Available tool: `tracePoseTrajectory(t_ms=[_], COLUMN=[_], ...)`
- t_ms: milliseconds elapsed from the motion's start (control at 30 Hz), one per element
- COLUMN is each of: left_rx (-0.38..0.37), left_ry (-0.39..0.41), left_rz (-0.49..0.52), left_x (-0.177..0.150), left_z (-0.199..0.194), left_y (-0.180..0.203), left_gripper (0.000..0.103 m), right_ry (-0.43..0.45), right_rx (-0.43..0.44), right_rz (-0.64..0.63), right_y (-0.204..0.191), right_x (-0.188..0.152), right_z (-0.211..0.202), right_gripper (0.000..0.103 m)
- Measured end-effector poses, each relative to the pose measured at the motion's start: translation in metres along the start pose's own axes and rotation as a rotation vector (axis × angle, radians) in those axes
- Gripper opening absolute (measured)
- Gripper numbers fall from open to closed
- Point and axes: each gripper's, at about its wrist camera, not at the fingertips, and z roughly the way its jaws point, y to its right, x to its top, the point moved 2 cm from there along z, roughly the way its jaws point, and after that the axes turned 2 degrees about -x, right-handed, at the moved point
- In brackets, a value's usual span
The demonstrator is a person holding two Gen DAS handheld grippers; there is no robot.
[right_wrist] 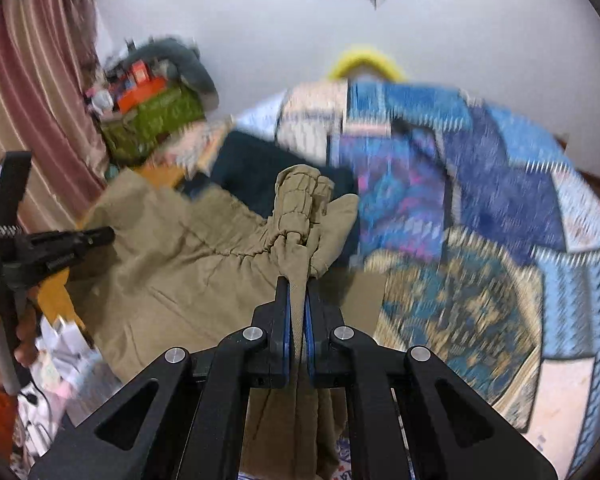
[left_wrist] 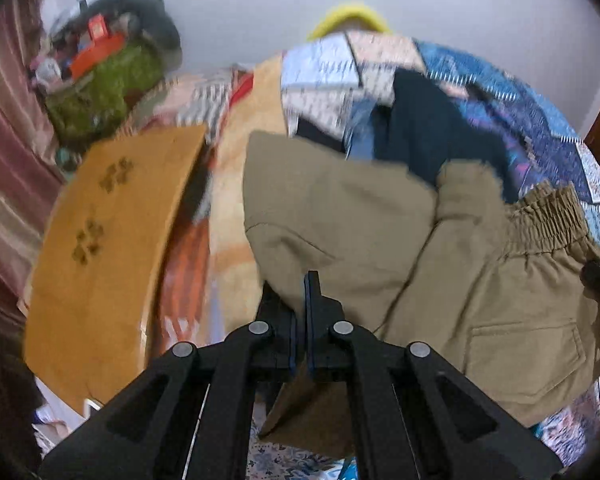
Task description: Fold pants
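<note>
Left wrist: both grippers [left_wrist: 306, 280] [right_wrist: 297, 284] pinch khaki pants [left_wrist: 380, 240]; no writing legible.

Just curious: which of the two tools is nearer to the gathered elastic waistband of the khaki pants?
The right tool: it is pinching pants fabric right beside the elastic waistband. The left tool grips the pants farther along, away from the waistband.

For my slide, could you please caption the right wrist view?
Right gripper shut on the khaki pants at the elastic waistband, lifted over a patchwork quilt.

White wall [right_wrist: 260, 20], striped curtain [right_wrist: 32, 80]
</note>
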Motion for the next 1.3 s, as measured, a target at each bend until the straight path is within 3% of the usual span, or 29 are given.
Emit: tracePoseTrajectory(t_ms=[233, 367, 533, 967, 1200, 1300], left_rx=[-0.03, -0.025, -0.074, -0.123, -0.142, -0.137], left_ry=[-0.04, -0.032, 0.014, 0.447, 0.65, 0.719], left_rz=[-0.033, -0.031, -0.02, 0.064, 0.081, 0.084], left_x=[-0.03, -0.04, -0.053, -0.105, -0.164, -0.19], left_z=[0.008, -0.016, -0.074, -0.329, -0.428, -0.455], left_y=[-0.014, -0.014, -0.006, 0.045, 0.069, 0.079], left_gripper=[0.019, 0.03, 0.031, 0.031, 0.032, 0.044], right_ry=[-0.066, -0.072, -0.004, 0.405, 0.608, 0.659], right_rx=[-0.024, -0.038, -0.022, 0.081, 0.13, 0.144], right_rz=[0.001, -0.031, -0.063, -0.13, -0.169, -0.18], right_y=[0.01, 0.007, -0.004, -0.052, -0.08, -0.088], right_x=[-0.024, -0.032, -0.035, -0.039, -0.076, -0.091], right_z=[-0.002, -0.018, -0.063, -0.258, -0.343, -0.365], right_gripper=[0.02, 0.022, 0.022, 0.022, 0.022, 0.022])
